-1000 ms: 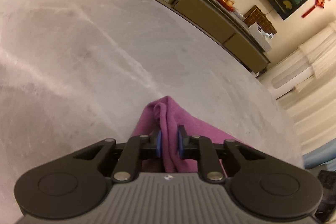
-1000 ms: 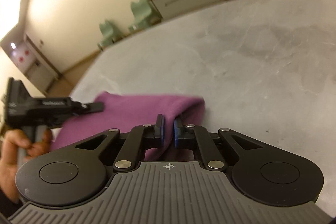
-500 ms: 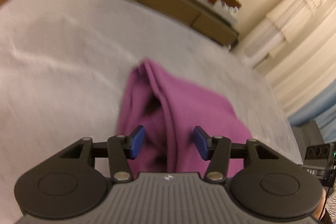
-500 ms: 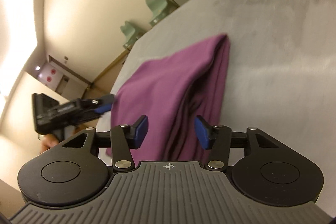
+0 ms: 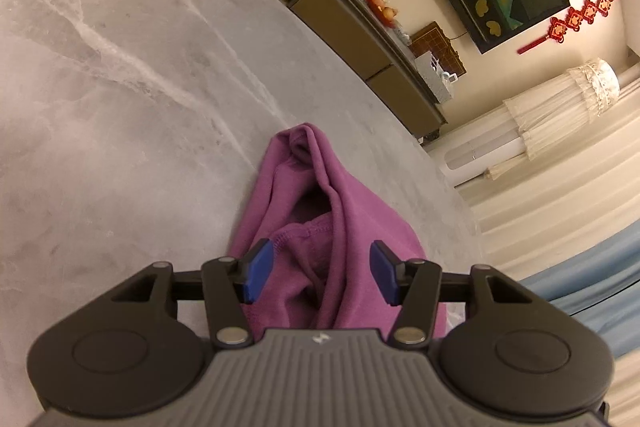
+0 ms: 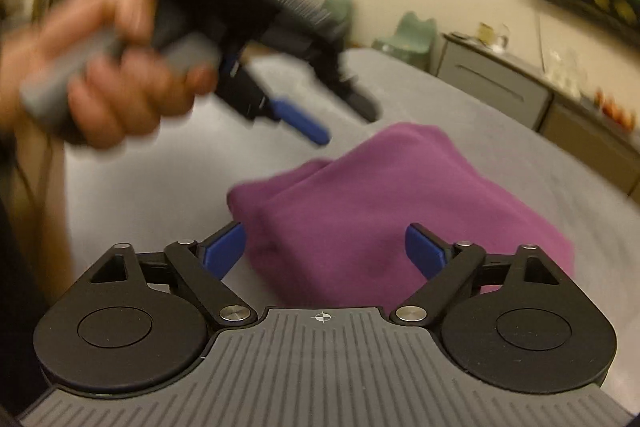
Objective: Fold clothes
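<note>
Purple garment (image 5: 344, 227) lies folded into a compact bundle on the grey marble counter (image 5: 120, 87), near its right edge. Left gripper (image 5: 316, 277) fingers spread, cloth between but unpinched; right gripper (image 6: 326, 249) fingers opening, clear of cloth. Fold looks essentially done; perhaps only tidying remains.

Left gripper (image 5: 316, 277) and right gripper (image 6: 326, 253): black linkages, blue pads, silver screws; ribbed grey housings.

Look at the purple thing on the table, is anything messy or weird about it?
A bit messy. The purple cloth lies folded on the grey table, but the end near the left gripper gapes open, showing bunched inner layers and a stitched hem. From the right wrist view its top looks smooth. Nothing is spilled or torn.
</note>
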`<control>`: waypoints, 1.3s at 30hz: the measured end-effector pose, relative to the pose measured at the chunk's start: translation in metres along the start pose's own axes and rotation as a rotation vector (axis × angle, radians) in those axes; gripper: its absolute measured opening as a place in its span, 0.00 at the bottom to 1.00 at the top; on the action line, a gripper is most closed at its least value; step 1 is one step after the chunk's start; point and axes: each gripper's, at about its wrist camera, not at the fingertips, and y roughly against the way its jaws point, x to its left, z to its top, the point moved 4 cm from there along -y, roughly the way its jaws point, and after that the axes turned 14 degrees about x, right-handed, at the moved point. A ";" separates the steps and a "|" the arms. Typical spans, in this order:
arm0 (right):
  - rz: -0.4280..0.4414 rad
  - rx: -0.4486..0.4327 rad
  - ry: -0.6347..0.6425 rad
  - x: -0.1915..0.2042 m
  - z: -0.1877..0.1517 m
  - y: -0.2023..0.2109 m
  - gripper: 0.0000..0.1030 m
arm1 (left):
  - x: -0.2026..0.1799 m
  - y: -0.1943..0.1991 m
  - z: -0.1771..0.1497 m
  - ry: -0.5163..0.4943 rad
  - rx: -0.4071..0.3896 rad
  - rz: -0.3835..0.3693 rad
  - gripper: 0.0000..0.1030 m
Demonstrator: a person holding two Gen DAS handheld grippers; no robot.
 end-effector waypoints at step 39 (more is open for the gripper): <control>-0.346 0.115 0.286 0.021 0.001 -0.018 0.34 | -0.002 -0.010 -0.005 0.000 0.019 -0.121 0.58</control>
